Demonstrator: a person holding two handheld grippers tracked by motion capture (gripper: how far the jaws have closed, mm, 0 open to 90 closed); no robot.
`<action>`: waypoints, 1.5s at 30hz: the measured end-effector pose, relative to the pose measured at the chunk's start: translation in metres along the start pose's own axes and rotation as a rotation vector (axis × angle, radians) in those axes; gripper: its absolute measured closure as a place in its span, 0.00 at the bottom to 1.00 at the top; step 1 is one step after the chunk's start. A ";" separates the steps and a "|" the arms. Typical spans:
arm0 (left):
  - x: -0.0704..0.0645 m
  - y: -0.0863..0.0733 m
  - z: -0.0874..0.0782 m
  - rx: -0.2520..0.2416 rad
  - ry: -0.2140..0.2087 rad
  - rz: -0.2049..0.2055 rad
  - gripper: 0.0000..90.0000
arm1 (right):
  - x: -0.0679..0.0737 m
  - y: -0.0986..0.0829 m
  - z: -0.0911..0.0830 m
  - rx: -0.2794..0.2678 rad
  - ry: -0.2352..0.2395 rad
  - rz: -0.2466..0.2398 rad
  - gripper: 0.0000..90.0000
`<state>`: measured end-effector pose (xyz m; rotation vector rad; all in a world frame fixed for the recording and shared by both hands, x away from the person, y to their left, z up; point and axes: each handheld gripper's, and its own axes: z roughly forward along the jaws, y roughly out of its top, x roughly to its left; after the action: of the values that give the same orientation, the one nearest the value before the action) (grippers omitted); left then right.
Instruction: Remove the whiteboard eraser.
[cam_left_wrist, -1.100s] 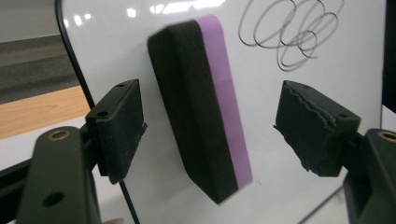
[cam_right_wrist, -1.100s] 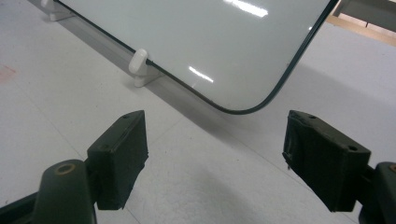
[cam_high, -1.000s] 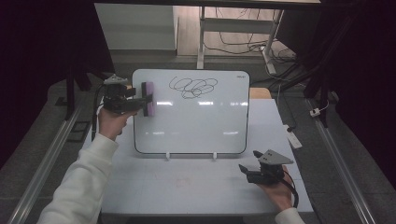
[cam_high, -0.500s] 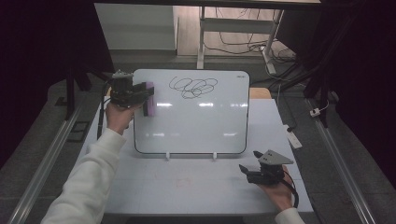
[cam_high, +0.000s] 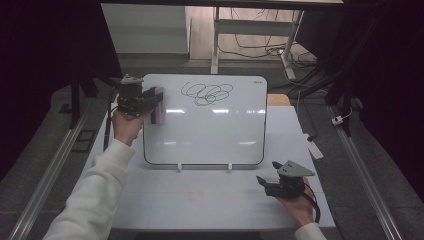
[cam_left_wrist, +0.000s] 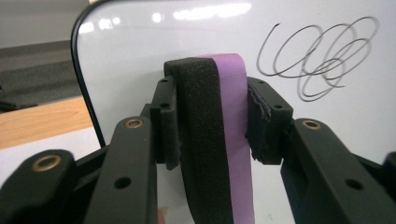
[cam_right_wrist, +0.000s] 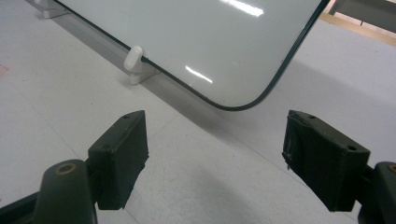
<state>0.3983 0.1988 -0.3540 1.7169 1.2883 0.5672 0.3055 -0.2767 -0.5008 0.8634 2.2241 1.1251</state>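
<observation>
- Overhead, in the high view, a whiteboard (cam_high: 205, 122) stands tilted on two small white feet (cam_high: 179, 167) at the middle of a pale grey table (cam_high: 200, 200). A black looping scribble (cam_high: 207, 93) sits near its top edge. Nothing stands between the scribble and the eraser (cam_high: 159, 105), which is at the board's upper left corner, well left of the scribble.
- Same view: the left gripper (cam_high: 150, 100), held by a hand in a white sleeve (cam_high: 95, 195), is clamped on the eraser. The right gripper (cam_high: 264, 184) rests low on the table near the board's lower right corner, well apart from the eraser. Dark curtains, floor cables (cam_high: 250, 42) and metal rails (cam_high: 45, 175) surround the table; a white power strip (cam_high: 315, 148) lies at the right edge.
- Left gripper view: the eraser (cam_left_wrist: 219, 140) is a strip with a black foam layer and a purple layer, pinched upright between both jaws. The scribble (cam_left_wrist: 322, 60) lies up and to the right on the glossy white surface.
- Right gripper view: the right gripper (cam_right_wrist: 215, 154) has its jaws spread wide with nothing between them, over bare table (cam_right_wrist: 56, 84). The whiteboard's rounded corner (cam_right_wrist: 243, 100) and one white foot (cam_right_wrist: 134, 59) lie ahead.
</observation>
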 end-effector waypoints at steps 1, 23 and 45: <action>-0.002 0.000 -0.007 -0.008 -0.001 0.012 0.66 | 0.000 0.000 0.000 -0.001 -0.001 0.000 0.24; -0.028 -0.037 -0.045 -0.031 -0.194 0.079 0.66 | 0.000 0.001 -0.002 -0.027 -0.008 0.003 0.25; -0.039 -0.076 -0.048 -0.028 -0.300 0.098 0.66 | 0.001 0.002 -0.003 -0.036 0.007 0.012 0.25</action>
<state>0.3081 0.1852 -0.3892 1.7714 0.9846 0.3644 0.3033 -0.2763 -0.4981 0.8602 2.2003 1.1725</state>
